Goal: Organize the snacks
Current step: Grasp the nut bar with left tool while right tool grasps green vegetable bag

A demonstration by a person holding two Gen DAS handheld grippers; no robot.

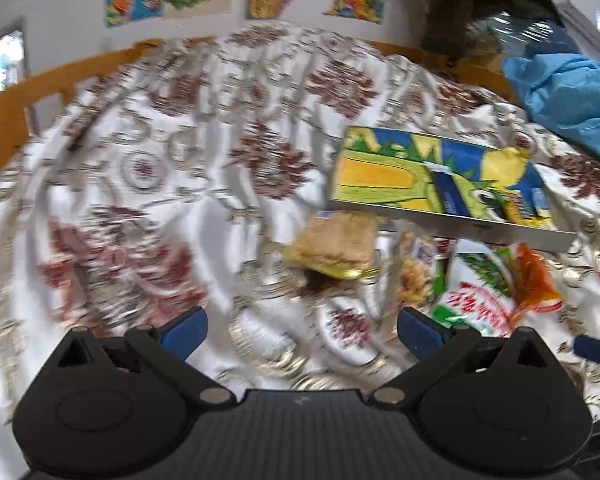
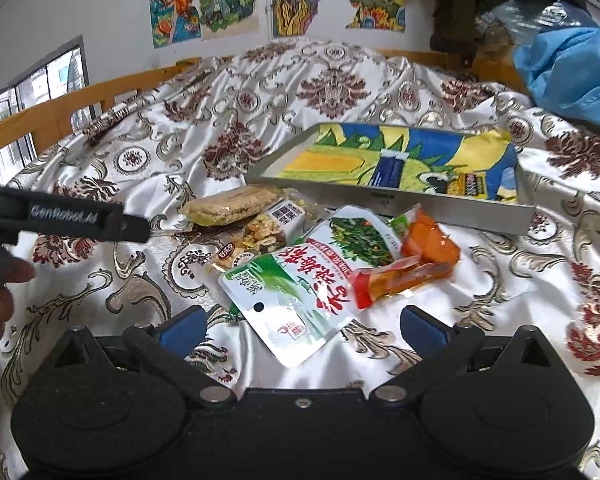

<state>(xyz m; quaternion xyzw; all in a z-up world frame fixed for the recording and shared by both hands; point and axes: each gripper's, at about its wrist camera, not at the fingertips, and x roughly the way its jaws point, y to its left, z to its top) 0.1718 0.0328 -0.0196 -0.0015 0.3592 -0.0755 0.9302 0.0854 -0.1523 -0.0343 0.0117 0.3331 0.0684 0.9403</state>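
Snack packets lie in a loose pile on a patterned satin cloth (image 2: 140, 288). A green and white pouch (image 2: 300, 284) lies nearest my right gripper (image 2: 302, 326), which is open and empty just short of it. Orange packets (image 2: 416, 260), a nut mix pack (image 2: 268, 228) and a tan cracker bar (image 2: 232, 204) lie around it. A shallow tray (image 2: 452, 206) with a colourful picture sits behind the pile. My left gripper (image 1: 302, 330) is open and empty, short of the cracker bar (image 1: 336, 244) and the pouch (image 1: 472, 300). The tray (image 1: 512, 228) shows in that blurred view too.
A blue garment (image 2: 572, 72) lies at the back right. A wooden rail (image 2: 40, 116) runs along the far left edge, with windows behind. Posters (image 2: 204, 4) hang on the wall. The other gripper's body (image 2: 60, 216) and a hand enter the right wrist view at left.
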